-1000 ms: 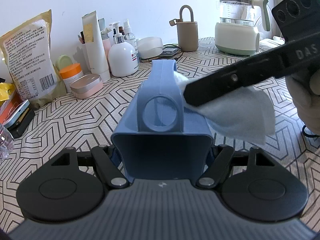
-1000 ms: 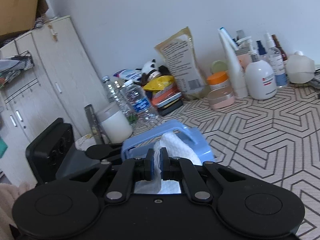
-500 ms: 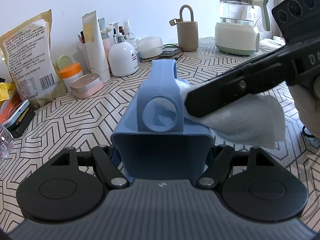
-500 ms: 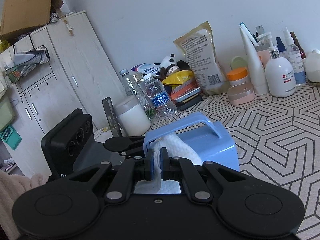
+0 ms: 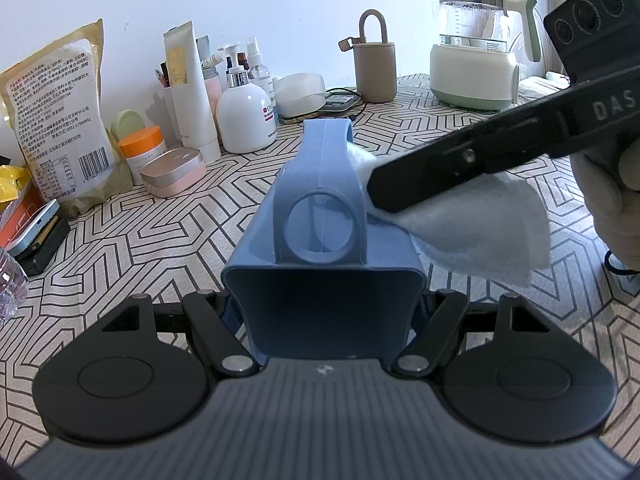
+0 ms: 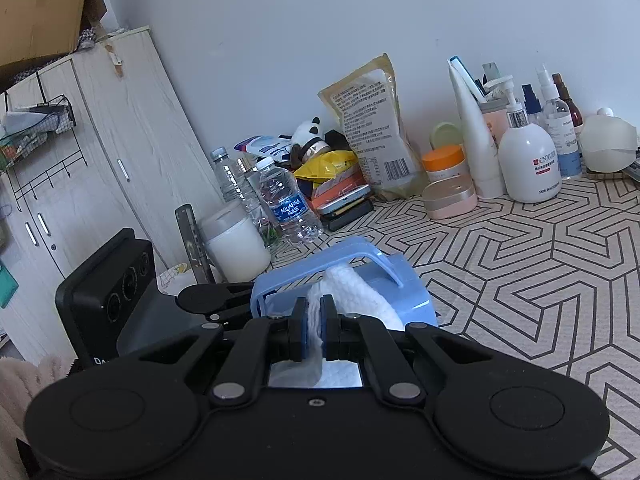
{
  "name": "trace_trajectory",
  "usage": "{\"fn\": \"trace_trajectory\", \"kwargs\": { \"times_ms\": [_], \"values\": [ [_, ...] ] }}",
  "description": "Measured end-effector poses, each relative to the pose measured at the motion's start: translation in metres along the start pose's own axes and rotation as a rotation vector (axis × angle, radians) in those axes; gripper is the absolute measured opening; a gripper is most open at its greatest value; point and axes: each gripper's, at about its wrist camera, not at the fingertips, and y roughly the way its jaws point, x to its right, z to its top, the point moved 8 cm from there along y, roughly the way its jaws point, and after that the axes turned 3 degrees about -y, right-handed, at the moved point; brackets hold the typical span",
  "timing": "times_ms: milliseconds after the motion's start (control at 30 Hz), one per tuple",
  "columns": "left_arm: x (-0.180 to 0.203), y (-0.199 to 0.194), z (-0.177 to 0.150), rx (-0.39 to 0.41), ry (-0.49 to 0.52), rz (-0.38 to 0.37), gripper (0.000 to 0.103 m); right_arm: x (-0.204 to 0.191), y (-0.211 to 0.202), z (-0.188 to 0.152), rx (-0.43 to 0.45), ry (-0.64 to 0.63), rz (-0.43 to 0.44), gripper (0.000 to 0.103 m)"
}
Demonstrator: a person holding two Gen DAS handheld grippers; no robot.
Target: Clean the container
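The right gripper (image 6: 316, 322) has slid back down the blue plastic handled container (image 5: 324, 248), its jaws pinching the white cloth (image 5: 472, 228) against it; the left gripper (image 5: 324, 312) clamps the container's base, fingertips hidden

Both grippers matte black w/ round side discs, silver screws; right gripper (image 5: 372, 200) marked "DAS"; pale fuzzy sleeve (image 6: 20, 392).
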Motion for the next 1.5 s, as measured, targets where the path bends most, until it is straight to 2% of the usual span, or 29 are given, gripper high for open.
{"fn": "trace_trajectory", "kwargs": {
  "times_ms": [167, 933, 1167, 1233, 1367, 1500],
  "values": [
    [0.000, 0.000, 0.000, 0.001, 0.002, 0.001, 0.074, -0.003, 0.001, -0.001, -0.007, 0.002, 0.032, 0.005],
    [0.001, -0.002, 0.000, 0.003, 0.003, 0.000, 0.074, 0.007, -0.008, -0.002, -0.019, 0.036, 0.015, 0.005],
    [0.000, -0.001, -0.001, -0.003, -0.011, -0.006, 0.074, 0.019, -0.010, -0.009, -0.045, 0.062, -0.051, 0.007],
    [0.001, -0.002, -0.001, -0.004, -0.011, -0.006, 0.074, 0.020, -0.007, -0.010, -0.058, 0.066, -0.053, 0.015],
    [0.001, -0.002, -0.001, -0.005, -0.011, -0.006, 0.074, 0.025, 0.000, -0.019, -0.107, 0.061, -0.109, 0.016],
    [0.001, -0.002, -0.001, -0.007, -0.011, -0.006, 0.074, 0.026, 0.002, -0.020, -0.111, 0.062, -0.111, 0.015]
  ]
}}
